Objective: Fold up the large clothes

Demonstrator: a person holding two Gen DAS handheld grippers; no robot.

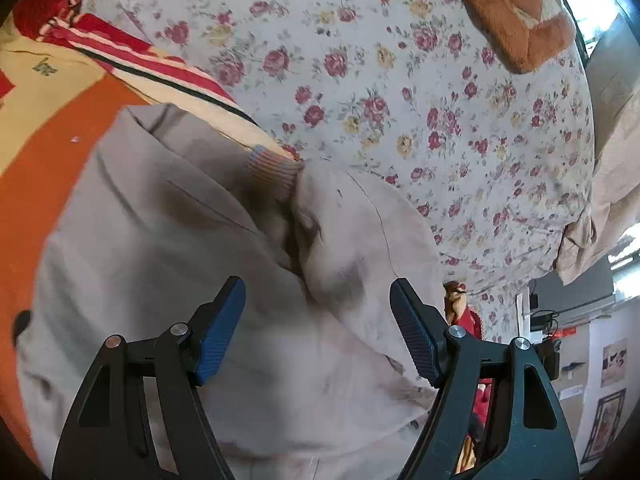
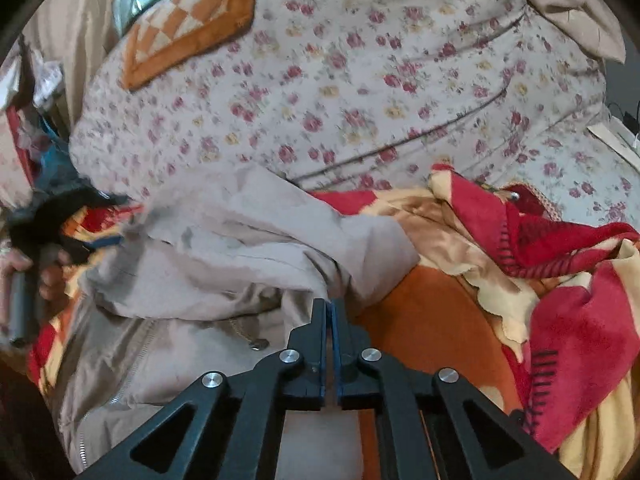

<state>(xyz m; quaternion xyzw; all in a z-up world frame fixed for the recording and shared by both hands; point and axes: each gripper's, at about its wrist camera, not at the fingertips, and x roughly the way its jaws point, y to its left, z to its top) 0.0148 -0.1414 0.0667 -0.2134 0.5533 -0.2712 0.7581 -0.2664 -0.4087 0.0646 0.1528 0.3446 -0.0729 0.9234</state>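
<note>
A large beige jacket (image 1: 168, 240) lies on an orange, red and yellow blanket (image 1: 36, 184) on the bed. In the left wrist view my left gripper (image 1: 318, 328) is open, its blue pads (image 1: 220, 332) spread just above the jacket, near a ribbed cuff (image 1: 272, 172). In the right wrist view my right gripper (image 2: 330, 304) is shut on a fold of the jacket (image 2: 240, 240), close to its zipper (image 2: 120, 380). The left gripper (image 2: 60, 236) shows at the far left of that view, blurred.
A floral bedsheet (image 1: 400, 100) covers the bed beyond the jacket. An orange checked cushion (image 1: 512, 12) lies at the far side. The blanket (image 2: 560, 300) is bunched up to the right. Room clutter and cables (image 1: 552, 320) stand off the bed's edge.
</note>
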